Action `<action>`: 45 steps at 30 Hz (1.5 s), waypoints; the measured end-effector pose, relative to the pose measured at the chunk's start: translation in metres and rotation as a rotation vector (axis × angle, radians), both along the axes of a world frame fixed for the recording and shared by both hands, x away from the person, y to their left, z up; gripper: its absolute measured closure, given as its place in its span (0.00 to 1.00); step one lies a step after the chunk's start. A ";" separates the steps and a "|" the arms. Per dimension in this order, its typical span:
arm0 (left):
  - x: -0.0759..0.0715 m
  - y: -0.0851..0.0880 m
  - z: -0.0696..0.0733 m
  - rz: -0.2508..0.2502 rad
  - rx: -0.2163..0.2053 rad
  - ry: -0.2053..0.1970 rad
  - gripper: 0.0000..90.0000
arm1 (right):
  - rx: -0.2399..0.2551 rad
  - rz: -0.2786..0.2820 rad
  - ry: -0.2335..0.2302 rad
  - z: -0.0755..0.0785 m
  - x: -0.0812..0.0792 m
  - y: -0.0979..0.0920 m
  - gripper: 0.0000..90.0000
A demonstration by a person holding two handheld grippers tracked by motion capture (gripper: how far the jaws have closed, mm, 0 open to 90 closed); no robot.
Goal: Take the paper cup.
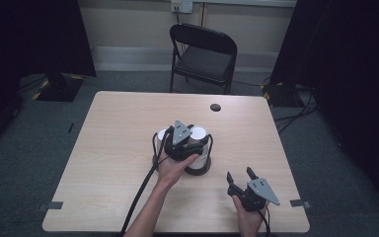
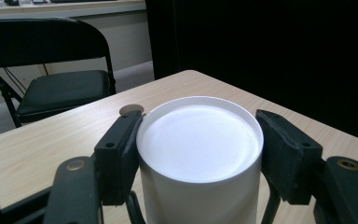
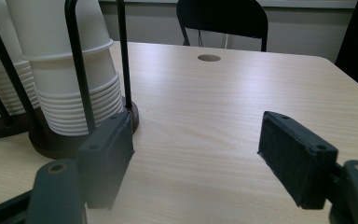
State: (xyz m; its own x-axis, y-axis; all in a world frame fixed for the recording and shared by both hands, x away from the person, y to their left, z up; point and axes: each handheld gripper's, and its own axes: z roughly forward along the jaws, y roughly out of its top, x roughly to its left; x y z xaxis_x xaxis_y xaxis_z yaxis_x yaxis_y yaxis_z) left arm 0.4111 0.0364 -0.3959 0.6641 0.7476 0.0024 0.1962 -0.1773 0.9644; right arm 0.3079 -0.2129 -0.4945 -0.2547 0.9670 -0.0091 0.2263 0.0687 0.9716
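Wood-grain table (image 1: 113, 148) stands before a black folding chair (image 1: 205, 57); left gripper (image 2: 198, 140) clamps the inverted white cup stack (image 2: 200, 158) in its holder, right gripper (image 1: 240, 176) rests apart, jaws spread.

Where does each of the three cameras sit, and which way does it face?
High view: above the person's side, looking forward and down on the table; forearms, left gripper and right gripper show.
Left gripper view: rides the left gripper, fingers flanking the top white cup, facing the chair.
Right gripper view: rides the right gripper, looking low across the table past the cup stacks.
Shared: the chair and the table's round hole.
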 end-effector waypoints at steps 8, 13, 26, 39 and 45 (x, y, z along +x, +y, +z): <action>-0.001 0.001 0.004 0.005 -0.011 -0.015 0.38 | 0.000 -0.002 -0.002 0.000 0.000 0.000 0.29; -0.003 0.001 0.009 -0.001 -0.007 -0.029 0.38 | 0.001 -0.001 -0.003 0.000 0.000 0.000 0.29; -0.004 0.003 0.015 0.000 -0.028 -0.050 0.38 | 0.002 -0.003 -0.003 0.000 0.000 0.000 0.29; -0.010 0.002 0.018 -0.003 -0.040 -0.087 0.38 | -0.001 -0.001 -0.005 0.000 -0.001 0.000 0.29; -0.009 0.006 0.022 0.019 -0.070 -0.097 0.38 | 0.001 0.001 -0.003 0.000 -0.001 0.000 0.29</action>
State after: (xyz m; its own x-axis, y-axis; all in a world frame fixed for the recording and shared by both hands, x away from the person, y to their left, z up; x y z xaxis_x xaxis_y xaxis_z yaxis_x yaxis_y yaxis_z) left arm 0.4020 0.0420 -0.3743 0.6489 0.7607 0.0136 0.1039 -0.1064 0.9889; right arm 0.3074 -0.2128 -0.4945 -0.2554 0.9668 -0.0087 0.2231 0.0677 0.9724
